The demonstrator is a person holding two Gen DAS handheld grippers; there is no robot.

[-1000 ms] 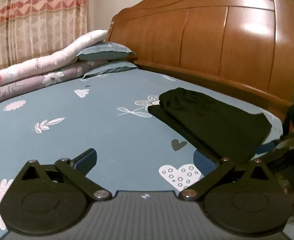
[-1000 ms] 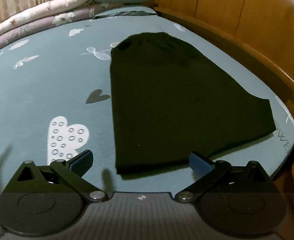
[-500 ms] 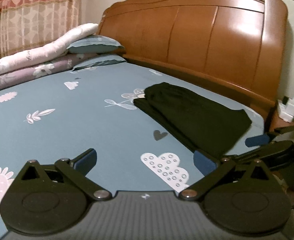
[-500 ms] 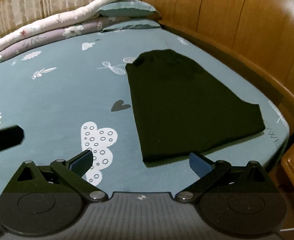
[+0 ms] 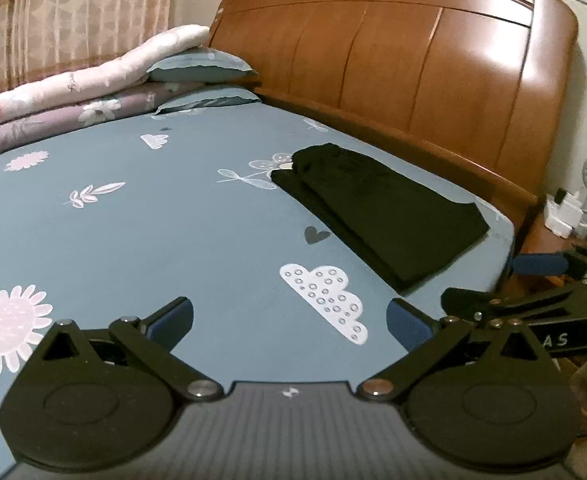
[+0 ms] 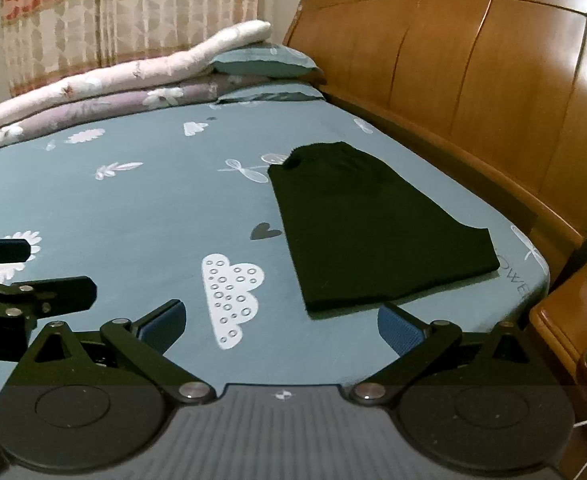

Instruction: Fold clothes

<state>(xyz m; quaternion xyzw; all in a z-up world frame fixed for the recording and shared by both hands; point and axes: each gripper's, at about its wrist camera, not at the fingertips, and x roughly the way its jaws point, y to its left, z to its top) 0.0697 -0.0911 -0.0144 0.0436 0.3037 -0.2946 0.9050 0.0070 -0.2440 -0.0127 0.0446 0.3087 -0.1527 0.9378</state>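
Folded black garment (image 6: 369,232) flat on bed (image 6: 153,216) near headboard (image 6: 473,80), long axis toward it. Ahead of right hand-held gripper (image 6: 280,322), nearer than left hand-held gripper (image 5: 289,318). Both spread wide, empty.

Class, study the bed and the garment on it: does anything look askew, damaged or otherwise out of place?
Nothing stands out. The black garment lies folded flat on the blue sheet near the headboard, edges fairly even. Pillows and rolled quilts are stacked neatly at the far side. Both grippers, left and right, are open and empty.
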